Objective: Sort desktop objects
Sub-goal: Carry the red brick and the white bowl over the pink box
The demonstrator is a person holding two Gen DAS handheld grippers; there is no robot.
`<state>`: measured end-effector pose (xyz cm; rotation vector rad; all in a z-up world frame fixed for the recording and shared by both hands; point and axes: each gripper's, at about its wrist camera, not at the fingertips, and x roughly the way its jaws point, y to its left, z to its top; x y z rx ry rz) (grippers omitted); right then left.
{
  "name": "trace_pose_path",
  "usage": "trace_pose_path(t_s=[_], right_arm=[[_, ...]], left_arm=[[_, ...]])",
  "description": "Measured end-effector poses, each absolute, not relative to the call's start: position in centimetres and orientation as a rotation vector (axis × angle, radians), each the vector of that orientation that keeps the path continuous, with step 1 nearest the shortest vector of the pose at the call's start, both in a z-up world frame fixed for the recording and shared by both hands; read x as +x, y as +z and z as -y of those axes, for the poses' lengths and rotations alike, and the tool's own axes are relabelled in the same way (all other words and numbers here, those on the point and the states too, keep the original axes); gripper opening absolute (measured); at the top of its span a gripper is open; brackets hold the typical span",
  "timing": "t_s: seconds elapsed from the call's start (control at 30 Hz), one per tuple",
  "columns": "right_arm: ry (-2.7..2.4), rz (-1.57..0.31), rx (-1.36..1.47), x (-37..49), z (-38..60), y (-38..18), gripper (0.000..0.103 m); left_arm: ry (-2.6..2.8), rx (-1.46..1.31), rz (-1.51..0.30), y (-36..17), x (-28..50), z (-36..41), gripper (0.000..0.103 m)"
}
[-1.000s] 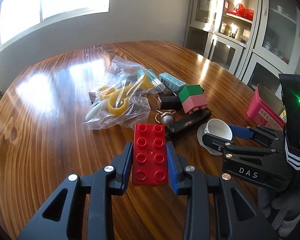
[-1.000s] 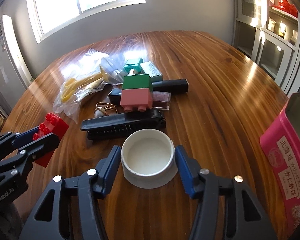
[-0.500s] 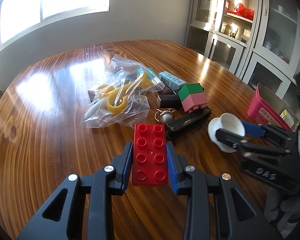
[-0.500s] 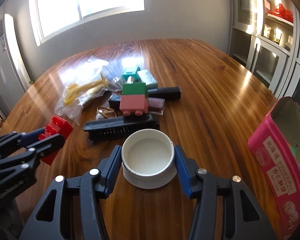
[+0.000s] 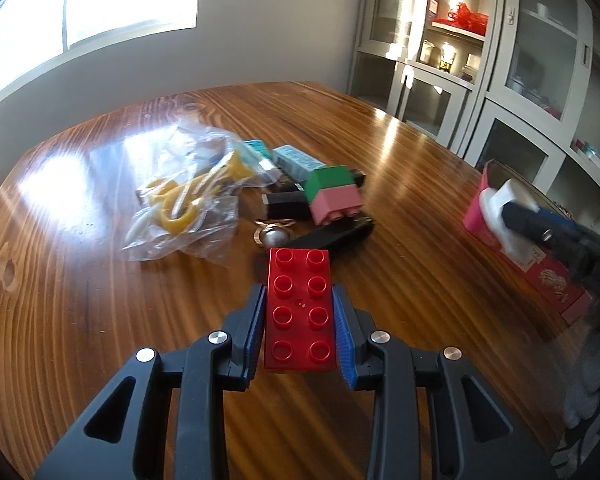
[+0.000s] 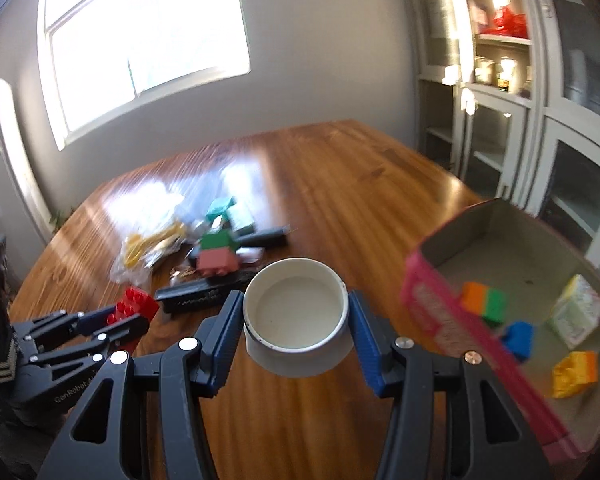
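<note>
My left gripper [image 5: 298, 294] is shut on a red eight-stud brick [image 5: 300, 308], held just above the wooden table [image 5: 100, 320]. In the right wrist view, my right gripper [image 6: 295, 308] is shut on a white round lid [image 6: 296, 316], raised off the table beside the open pink box [image 6: 432, 308]. The left wrist view shows that lid [image 5: 504, 200] in front of the pink box [image 5: 540, 272] at the right. The box holds an orange-green brick [image 6: 484, 300], a blue brick [image 6: 518, 338] and a yellow piece [image 6: 574, 372].
A pile lies mid-table: a clear bag with yellow scissors [image 5: 188, 196], a green-on-pink brick [image 5: 334, 194], a black bar-shaped item [image 5: 332, 234], a metal ring ball [image 5: 274, 234] and a teal carton [image 5: 296, 160]. Glass-door cabinets [image 5: 500, 80] stand beyond the table's right edge.
My right gripper closed on the white lid, lifted it off the table and carried it right, up to the pink box. The left gripper drifted slightly, still holding the red brick.
</note>
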<state>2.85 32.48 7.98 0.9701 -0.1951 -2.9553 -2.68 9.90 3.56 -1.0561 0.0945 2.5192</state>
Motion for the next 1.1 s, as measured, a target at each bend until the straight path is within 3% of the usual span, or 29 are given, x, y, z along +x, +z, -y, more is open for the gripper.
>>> trace_pose_path(t_s=[0.47, 1.1], right_arm=[[-3.217, 0.441, 0.923, 8.1, -44.6, 9.7, 0.056], [-3.220, 0.555, 0.967, 11.0, -50.1, 7.8, 0.057]], left_arm=[[2.417, -1.032, -0.161, 4.2, -0.9, -16.1, 0.035], [2.295, -0.916, -0.274, 7.7, 2.1, -26.9, 0.035]])
